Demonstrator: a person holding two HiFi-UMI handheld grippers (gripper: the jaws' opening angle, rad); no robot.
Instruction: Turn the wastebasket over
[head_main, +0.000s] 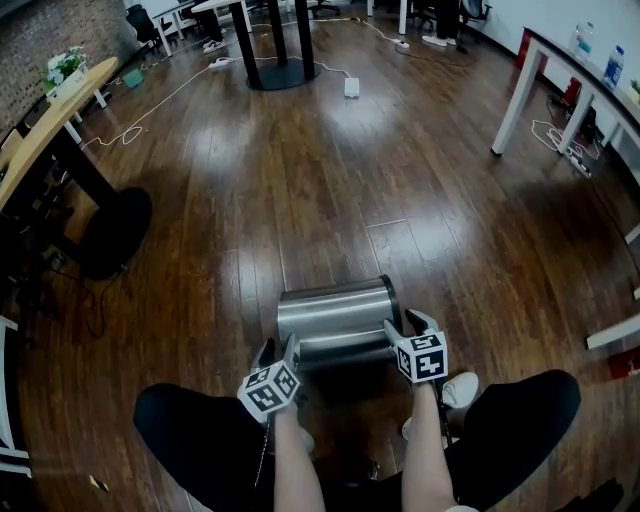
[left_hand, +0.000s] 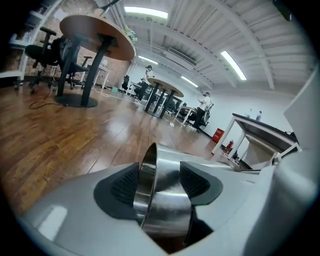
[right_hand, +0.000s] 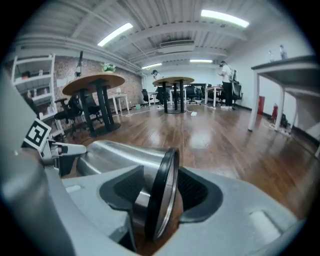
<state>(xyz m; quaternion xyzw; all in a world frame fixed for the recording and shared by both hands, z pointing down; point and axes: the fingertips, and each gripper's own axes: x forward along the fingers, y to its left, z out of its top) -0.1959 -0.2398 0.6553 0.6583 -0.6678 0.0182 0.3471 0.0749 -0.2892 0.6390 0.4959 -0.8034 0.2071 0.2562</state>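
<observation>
My left hand-held gripper (head_main: 279, 349) stands part-open, its jaws astride the left rim of the shiny steel cylindrical wastebasket (head_main: 335, 315). My right hand-held gripper (head_main: 407, 326) is part-open astride its black-ringed right end. The wastebasket lies on its side on the dark wooden floor (head_main: 330, 180).
</observation>
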